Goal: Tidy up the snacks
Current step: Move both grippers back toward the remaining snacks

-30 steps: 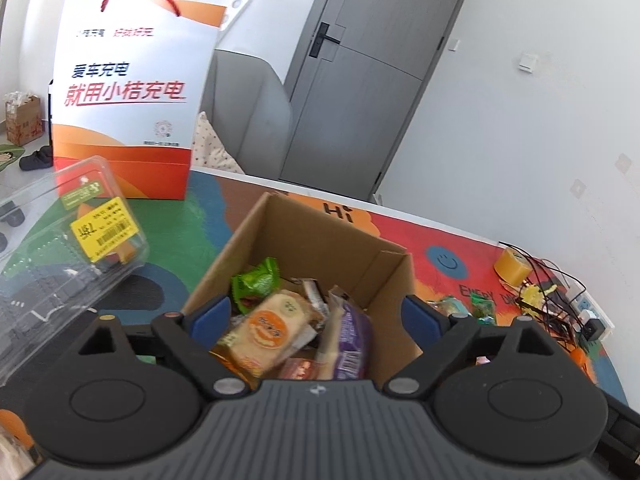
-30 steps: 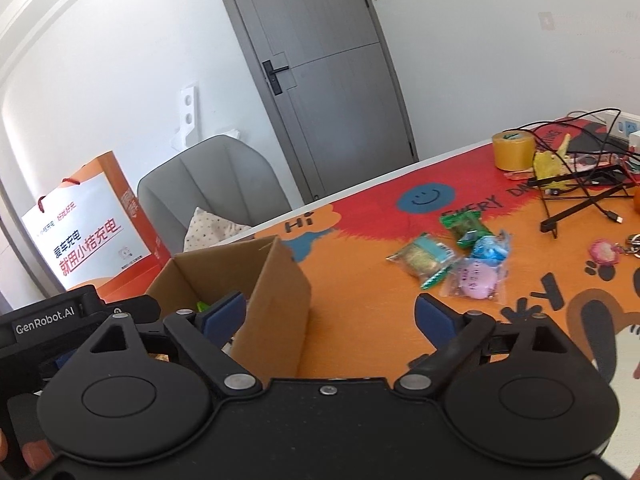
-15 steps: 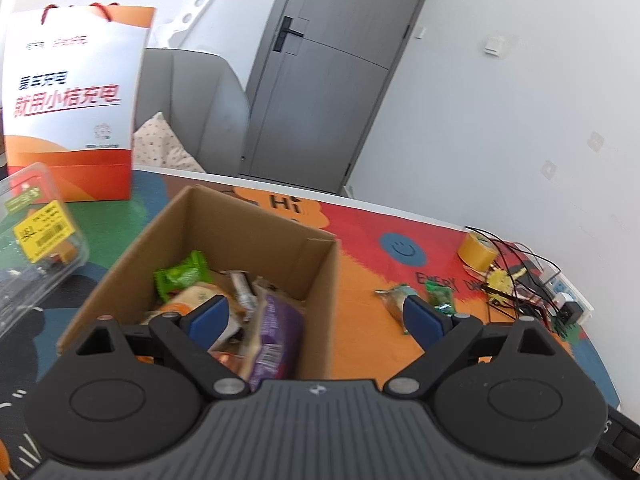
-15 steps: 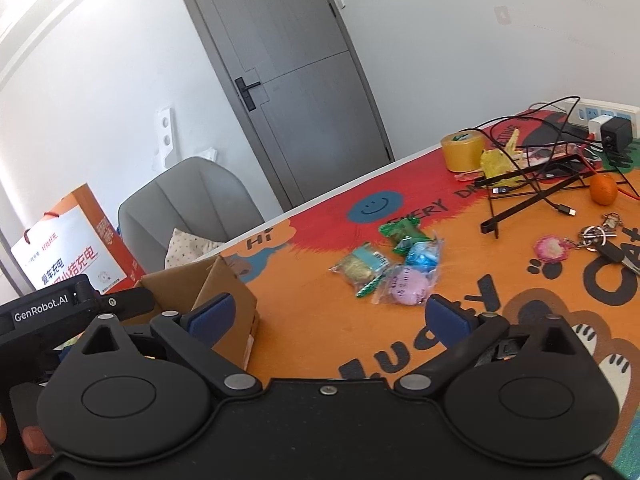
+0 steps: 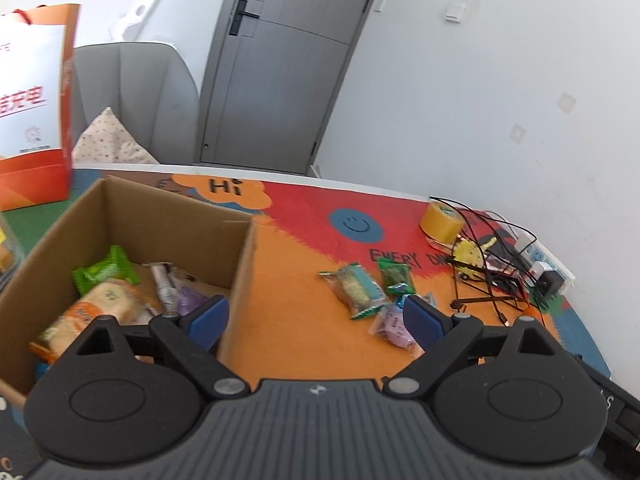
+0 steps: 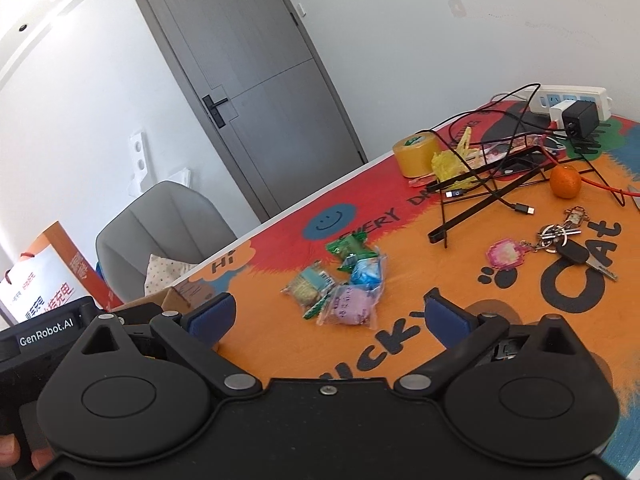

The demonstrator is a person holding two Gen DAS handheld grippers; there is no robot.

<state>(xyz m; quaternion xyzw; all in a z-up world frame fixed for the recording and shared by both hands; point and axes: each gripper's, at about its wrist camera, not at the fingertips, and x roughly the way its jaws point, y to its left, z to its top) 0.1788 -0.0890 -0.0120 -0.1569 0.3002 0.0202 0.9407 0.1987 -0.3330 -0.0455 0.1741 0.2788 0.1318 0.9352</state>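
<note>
Since both your left gripper (image 5: 316, 316) and right gripper (image 6: 328, 320) stand wide apart and empty, pinch the light, crinkly pale-purple plastic snack packet (image 6: 349, 305), lying on the orange mat near the brown cardboard box (image 5: 240, 264), across its soft, slippery middle.

A: The paper bag (image 5: 32, 112) runs off the left edge, its lettering cut short

B: And the left claw's finger (image 5: 208, 316) hides part of the box's (image 5: 168, 216) snacks; wrapper print's too small to read
</note>
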